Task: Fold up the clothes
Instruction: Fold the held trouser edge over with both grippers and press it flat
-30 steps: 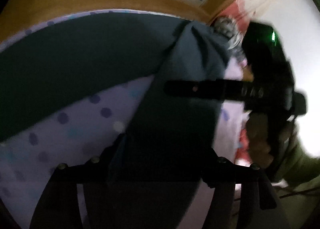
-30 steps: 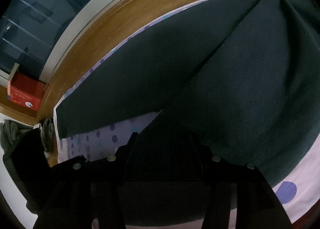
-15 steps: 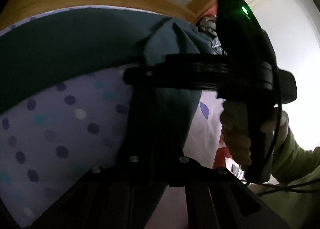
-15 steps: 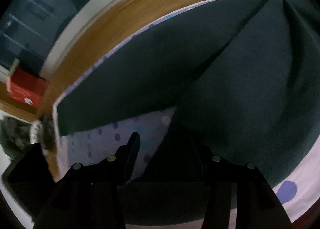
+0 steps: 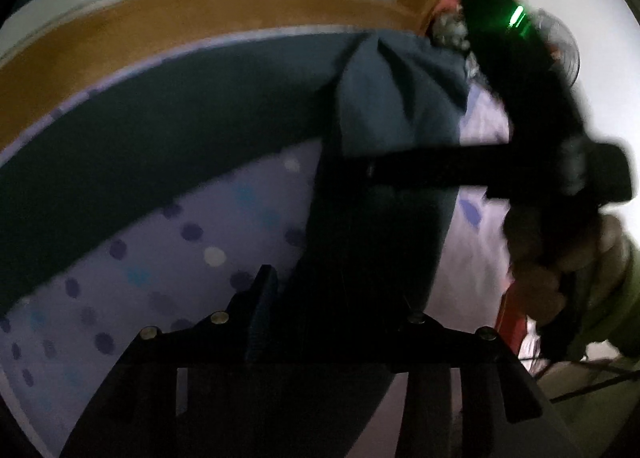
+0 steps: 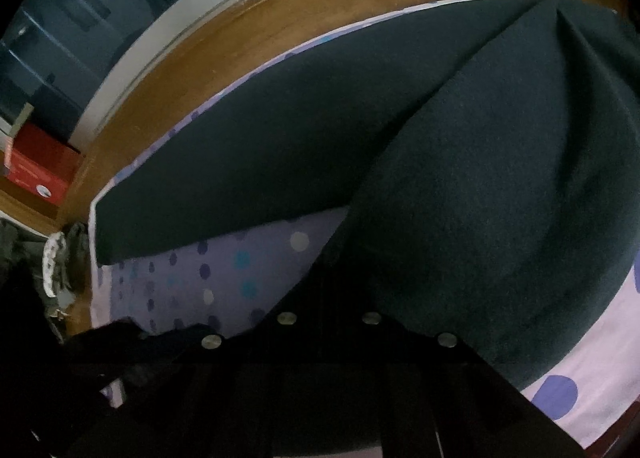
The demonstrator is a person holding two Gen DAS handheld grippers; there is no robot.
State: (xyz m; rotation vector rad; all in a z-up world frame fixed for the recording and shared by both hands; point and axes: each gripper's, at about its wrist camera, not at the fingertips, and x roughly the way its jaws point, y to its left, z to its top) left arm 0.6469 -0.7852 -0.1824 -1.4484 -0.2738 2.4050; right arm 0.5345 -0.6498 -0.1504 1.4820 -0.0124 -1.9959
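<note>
A dark teal garment (image 5: pixel 180 138) lies spread on the dotted lilac sheet (image 5: pixel 132 298). One part of it (image 5: pixel 400 98) is drawn up into a strip that runs down to my left gripper (image 5: pixel 336 298). That gripper's jaws are opening with the strip between them; the left finger (image 5: pixel 262 298) stands just clear of the cloth and the other is hidden. My right gripper (image 5: pixel 372 172) reaches in from the right, held by a hand (image 5: pixel 552 270). In the right wrist view the garment (image 6: pixel 500 178) folds over itself, and the right gripper (image 6: pixel 328 294) is shut on its near edge.
A wooden bed frame (image 6: pixel 280 18) curves along the far side of the sheet (image 6: pixel 240 278), with a window behind. A red box (image 6: pixel 36 170) and a patterned bundle (image 6: pixel 56 270) sit beyond the bed's left end. A green sleeve (image 5: pixel 612 318) and cables show at right.
The left gripper shut on the strip of cloth half a second ago and has since spread its jaws again. The right gripper's jaws have come together on the garment's edge.
</note>
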